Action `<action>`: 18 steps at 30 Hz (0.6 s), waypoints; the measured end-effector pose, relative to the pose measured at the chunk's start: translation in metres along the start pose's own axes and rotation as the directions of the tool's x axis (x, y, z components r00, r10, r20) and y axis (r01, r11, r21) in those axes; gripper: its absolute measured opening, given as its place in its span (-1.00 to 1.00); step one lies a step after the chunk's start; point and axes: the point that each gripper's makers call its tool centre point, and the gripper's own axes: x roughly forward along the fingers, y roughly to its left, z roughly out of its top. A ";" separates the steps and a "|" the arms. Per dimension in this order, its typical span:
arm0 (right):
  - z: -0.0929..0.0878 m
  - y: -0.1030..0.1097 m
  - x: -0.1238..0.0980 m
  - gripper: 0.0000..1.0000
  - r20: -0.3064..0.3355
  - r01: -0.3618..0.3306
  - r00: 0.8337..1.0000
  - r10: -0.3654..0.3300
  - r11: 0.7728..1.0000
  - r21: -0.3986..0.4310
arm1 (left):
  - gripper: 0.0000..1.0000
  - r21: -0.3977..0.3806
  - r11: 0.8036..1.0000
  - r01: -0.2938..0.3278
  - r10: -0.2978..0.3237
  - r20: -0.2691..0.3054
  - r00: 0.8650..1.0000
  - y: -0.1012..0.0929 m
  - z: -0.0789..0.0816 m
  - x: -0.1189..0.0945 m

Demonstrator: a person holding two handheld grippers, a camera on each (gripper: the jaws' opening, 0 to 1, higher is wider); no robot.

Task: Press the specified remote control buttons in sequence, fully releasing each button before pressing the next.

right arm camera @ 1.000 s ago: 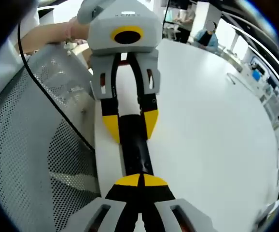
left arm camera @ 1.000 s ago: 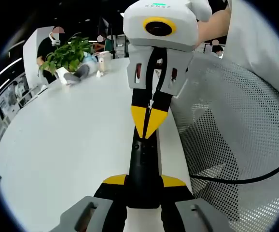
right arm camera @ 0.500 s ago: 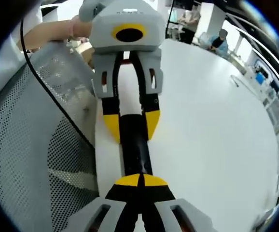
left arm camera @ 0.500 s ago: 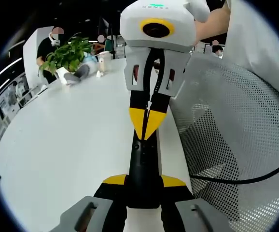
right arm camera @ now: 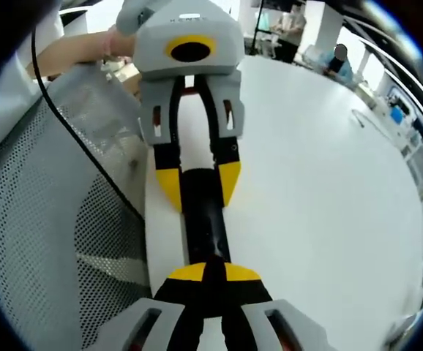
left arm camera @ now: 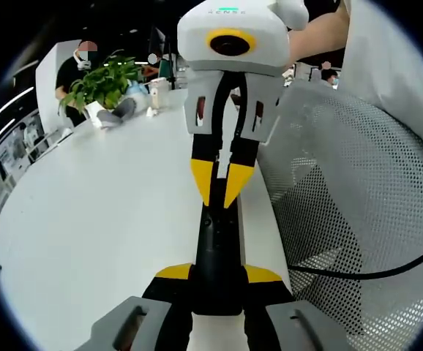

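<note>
Since a second ago the right gripper, seen facing the camera in the left gripper view, has parted its yellow fingers from a closed point into a narrow gap and drawn back slightly along the remote control. In its own view the tips at the bottom likewise show a small split. The left gripper holds as before: its fingers sit either side of the far end of the remote, clamped on it.

The remote, long and black, lies along the near edge of the white tabletop, beside a perforated white mesh chair back. A potted plant stands well apart at the far end.

Progress: the right tips appear to be coming off a button, so this reads as a release between presses. Which button, and how many remain, can't be told; the keys are too dark to read
</note>
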 end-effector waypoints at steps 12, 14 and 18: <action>-0.001 0.002 0.003 -0.93 -0.068 0.024 0.997 -0.027 0.998 -0.053 | -0.52 0.004 1.000 0.004 -0.004 -0.004 1.000 0.000 0.000 0.000; 0.000 0.000 0.003 -0.93 -0.072 0.015 0.997 -0.016 1.000 -0.024 | -0.52 0.005 1.000 0.005 -0.005 -0.004 1.000 0.000 0.000 0.000; -0.001 0.001 0.002 -0.93 -0.055 0.025 0.998 -0.024 1.000 0.011 | -0.52 0.005 1.000 0.006 -0.006 -0.006 1.000 0.000 0.000 0.000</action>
